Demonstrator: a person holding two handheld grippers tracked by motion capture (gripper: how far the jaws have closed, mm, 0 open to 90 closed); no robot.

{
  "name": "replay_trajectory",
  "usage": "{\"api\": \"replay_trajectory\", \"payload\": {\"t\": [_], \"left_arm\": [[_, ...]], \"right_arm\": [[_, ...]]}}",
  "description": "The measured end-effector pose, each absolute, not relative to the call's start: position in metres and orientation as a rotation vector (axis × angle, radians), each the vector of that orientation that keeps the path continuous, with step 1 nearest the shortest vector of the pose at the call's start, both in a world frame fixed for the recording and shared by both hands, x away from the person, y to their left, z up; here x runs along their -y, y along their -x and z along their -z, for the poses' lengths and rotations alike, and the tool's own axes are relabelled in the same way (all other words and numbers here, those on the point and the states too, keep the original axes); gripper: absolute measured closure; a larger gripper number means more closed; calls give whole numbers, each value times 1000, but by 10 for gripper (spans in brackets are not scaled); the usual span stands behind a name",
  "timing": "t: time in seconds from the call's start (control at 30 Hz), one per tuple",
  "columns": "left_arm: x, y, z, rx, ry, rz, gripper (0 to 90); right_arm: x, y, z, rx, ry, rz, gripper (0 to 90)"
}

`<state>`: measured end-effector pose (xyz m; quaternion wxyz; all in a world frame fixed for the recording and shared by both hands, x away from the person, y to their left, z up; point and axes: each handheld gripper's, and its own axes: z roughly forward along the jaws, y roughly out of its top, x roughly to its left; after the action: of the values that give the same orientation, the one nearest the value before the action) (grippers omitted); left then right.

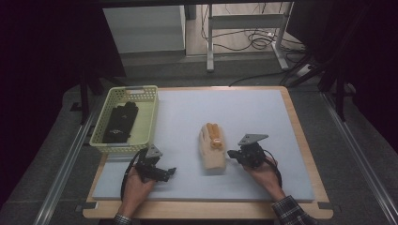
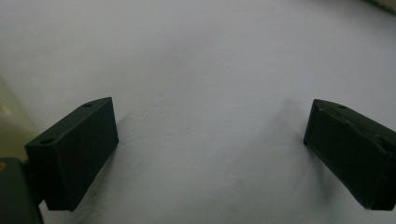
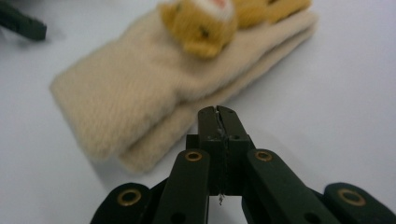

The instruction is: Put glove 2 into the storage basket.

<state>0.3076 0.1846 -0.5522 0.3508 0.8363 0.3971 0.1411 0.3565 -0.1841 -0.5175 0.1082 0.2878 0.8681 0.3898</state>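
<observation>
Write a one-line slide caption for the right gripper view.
Shut right tool meets the edge of stacked beige gloves.

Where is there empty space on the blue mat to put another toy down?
The mat is bare behind the cream mittens, from the basket across to the far right corner. It is crowded near the front: left tool, mittens and right tool sit close together. The basket holds black gloves.

Gloves [image 1: 212, 149]: cream knit with an orange-yellow animal face; basket [image 1: 151, 108]: pale yellow-green lattice; its contents [image 1: 121, 121]: black; mat [image 1: 244, 112]: light grey-blue; sleeve [image 1: 292, 212]: plaid.
</observation>
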Motion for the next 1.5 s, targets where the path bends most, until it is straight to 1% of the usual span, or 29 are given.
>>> {"api": "replay_trajectory", "payload": {"t": [0.23,0.63,1.5], "left_arm": [[-185,-308,552,-1028,-2165,-365,29],[-185,-308,552,-1028,-2165,-365,29],[-185,-308,552,-1028,-2166,-365,29]], "right_arm": [[177,-353,529,-2591,-837,-1127,884],[160,-349,531,-2608,-814,-1148,884],[111,-357,537,-2608,-780,-1180,882]]}}
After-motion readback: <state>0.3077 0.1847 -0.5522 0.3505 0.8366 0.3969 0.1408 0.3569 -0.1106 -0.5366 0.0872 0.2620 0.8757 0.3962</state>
